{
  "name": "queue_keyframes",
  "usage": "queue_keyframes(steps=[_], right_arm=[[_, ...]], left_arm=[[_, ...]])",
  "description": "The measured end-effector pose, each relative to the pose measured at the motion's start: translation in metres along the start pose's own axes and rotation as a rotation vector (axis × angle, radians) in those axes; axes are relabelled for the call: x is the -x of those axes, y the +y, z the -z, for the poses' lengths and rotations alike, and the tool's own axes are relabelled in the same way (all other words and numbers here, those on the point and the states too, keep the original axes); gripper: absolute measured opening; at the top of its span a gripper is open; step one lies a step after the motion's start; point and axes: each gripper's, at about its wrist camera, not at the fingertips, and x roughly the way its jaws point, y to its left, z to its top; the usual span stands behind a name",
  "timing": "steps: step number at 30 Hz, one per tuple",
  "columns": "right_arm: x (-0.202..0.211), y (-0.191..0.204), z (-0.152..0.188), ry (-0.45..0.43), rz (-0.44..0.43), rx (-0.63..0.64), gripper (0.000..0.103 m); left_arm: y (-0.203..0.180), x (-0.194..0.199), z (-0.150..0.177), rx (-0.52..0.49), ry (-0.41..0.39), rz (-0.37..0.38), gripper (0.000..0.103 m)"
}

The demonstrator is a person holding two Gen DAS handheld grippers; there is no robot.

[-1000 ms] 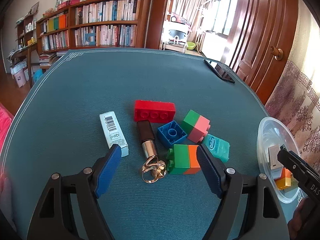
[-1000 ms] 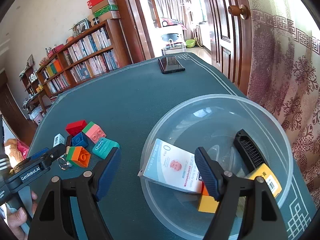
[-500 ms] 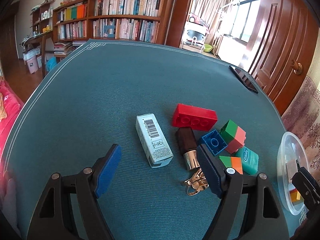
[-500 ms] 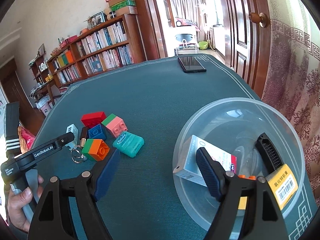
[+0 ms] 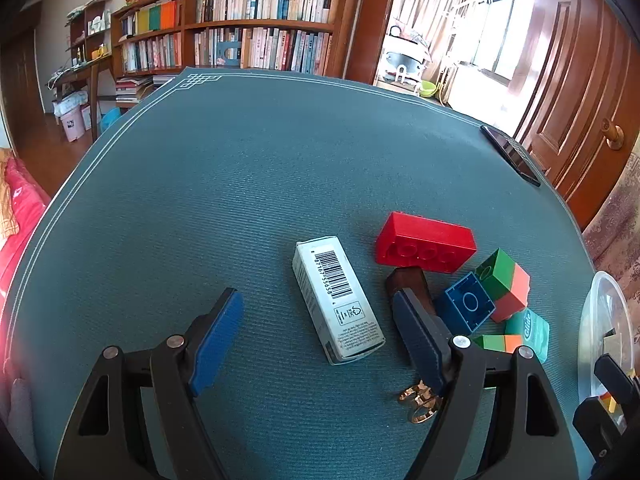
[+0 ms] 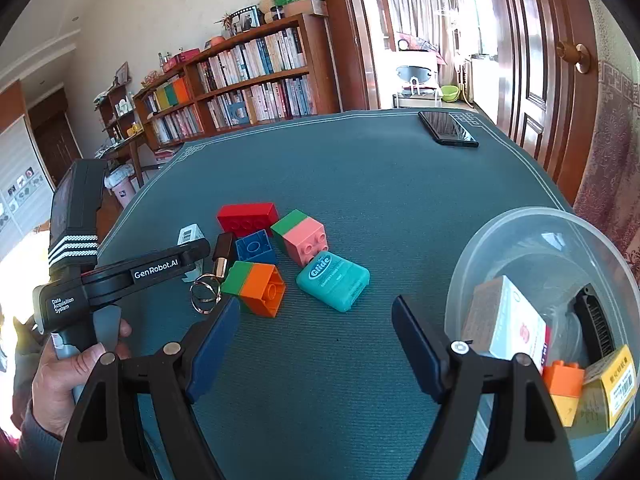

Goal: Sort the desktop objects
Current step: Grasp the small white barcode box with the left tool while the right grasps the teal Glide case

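Teal mat (image 5: 248,184) (bookshelves (image 5: 256,36) behind)

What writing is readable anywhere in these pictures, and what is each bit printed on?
"GenRobot.AI": on the arm of the left hand-held gripper.
"Data Acquisition System": on that gripper's body.
"Glide": on the teal floss case.
Barcode digits on the white box: partly legible, not sure enough to quote.
Print on the yellow box and the white carton in the clear bowl: too small to read.
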Motion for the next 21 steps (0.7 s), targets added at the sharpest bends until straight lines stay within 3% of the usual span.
queue_keyframes(steps=[21], right_arm=[[-0.049, 0.004, 0.005, 0.077, 0.142, 0.106, 0.082]], left_arm=[[0.007, -0.009, 0.000, -0.002, -0.025, 0.010, 0.081]])
